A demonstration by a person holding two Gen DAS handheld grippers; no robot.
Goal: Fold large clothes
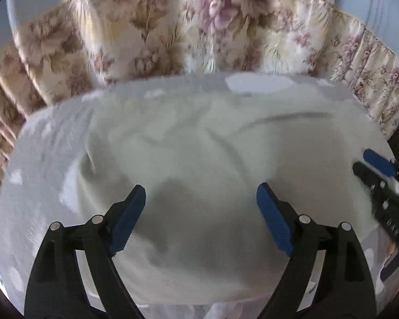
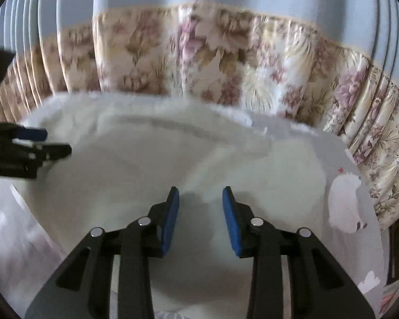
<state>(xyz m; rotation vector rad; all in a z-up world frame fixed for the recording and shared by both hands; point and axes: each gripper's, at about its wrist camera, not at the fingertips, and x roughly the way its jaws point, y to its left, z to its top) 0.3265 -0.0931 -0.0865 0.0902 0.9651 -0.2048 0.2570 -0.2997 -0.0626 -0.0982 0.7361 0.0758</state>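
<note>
Left gripper (image 1: 200, 194): jaws spread wide, blue pads clear of any cloth, nothing between them, tilted down over the white garment (image 1: 199, 146). Garment spread beneath and ahead, from 6 o'clock up to 12 o'clock in the left wrist view, rumpled, creases running toward 2 o'clock. Right gripper (image 1: 380, 170) visible at 3 o'clock, over the garment's right edge; contact with the cloth impossible to judge through the blur.

Right gripper (image 2: 200, 195): jaws partly apart, a narrow gap, nothing clamped, pads above the white garment (image 2: 173, 154). Garment filling the middle of the right wrist view, thick folded edge at 11 to 1 o'clock. Left gripper (image 2: 37, 143) at 9 o'clock, over the garment's left side.

Under the garment, pale grey bedsheet (image 2: 359, 199) with white animal prints, showing at 3 o'clock. Beyond, at 12 o'clock, floral curtain (image 1: 212, 26), pleated.
</note>
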